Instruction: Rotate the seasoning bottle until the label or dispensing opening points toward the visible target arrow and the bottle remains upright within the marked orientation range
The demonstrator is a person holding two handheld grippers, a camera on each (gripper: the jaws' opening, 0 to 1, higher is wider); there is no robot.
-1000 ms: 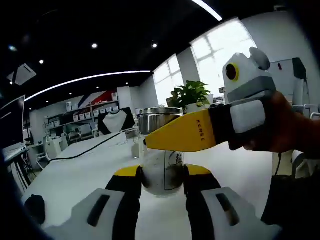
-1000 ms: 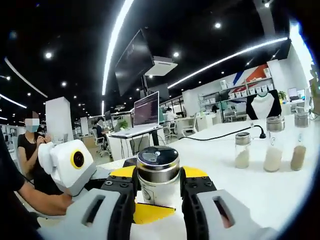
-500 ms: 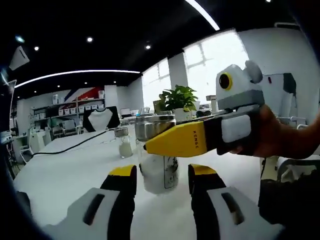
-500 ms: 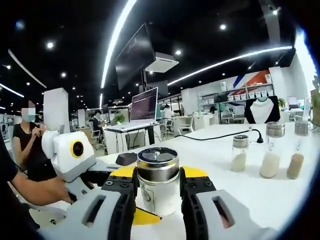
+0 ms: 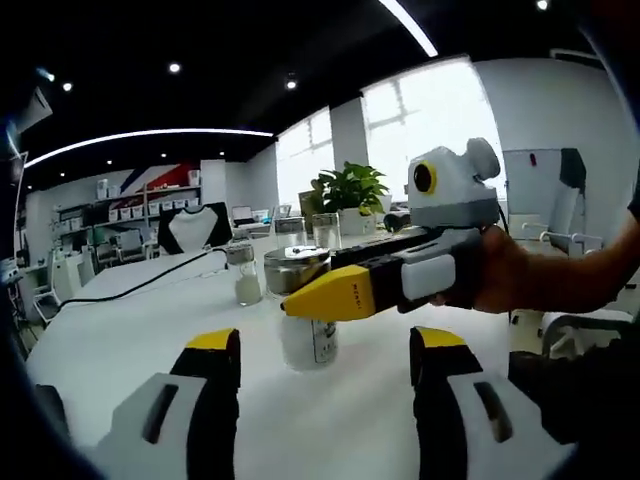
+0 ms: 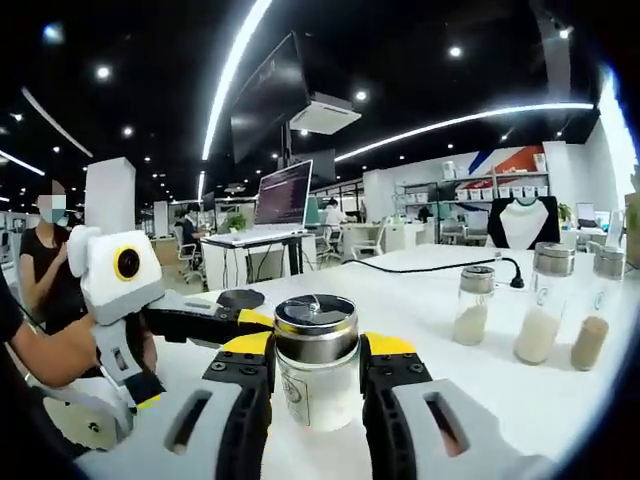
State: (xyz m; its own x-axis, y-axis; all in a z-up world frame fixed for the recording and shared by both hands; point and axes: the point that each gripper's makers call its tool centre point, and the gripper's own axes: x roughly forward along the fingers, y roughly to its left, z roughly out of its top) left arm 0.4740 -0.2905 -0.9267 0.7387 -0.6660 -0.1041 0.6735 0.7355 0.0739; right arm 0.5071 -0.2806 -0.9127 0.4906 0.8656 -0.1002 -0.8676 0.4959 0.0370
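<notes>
The seasoning bottle (image 6: 315,385) is a clear glass jar with a steel lid and a white label, standing upright on the white table (image 6: 480,390). My right gripper (image 6: 317,346) is shut on it, its yellow pads pressed to both sides just under the lid. In the left gripper view the bottle (image 5: 306,340) stands a short way ahead, with the right gripper (image 5: 300,300) reaching in from the right in a person's hand (image 5: 500,285). My left gripper (image 5: 325,342) is open, its jaws wide apart and short of the bottle. It also appears as the left gripper (image 6: 225,335) at the left.
Three small spice bottles (image 6: 540,305) stand in a row at the right, and one more small bottle (image 5: 241,276) stands behind the seasoning bottle. A black cable (image 6: 440,264) crosses the table. A potted plant (image 5: 350,192) and glass jars (image 5: 325,230) stand farther back. A person (image 6: 45,270) stands at the left.
My left gripper let go of the bottle, opened wide and drew back from it. The right gripper stayed shut on the bottle, which still stands upright.
</notes>
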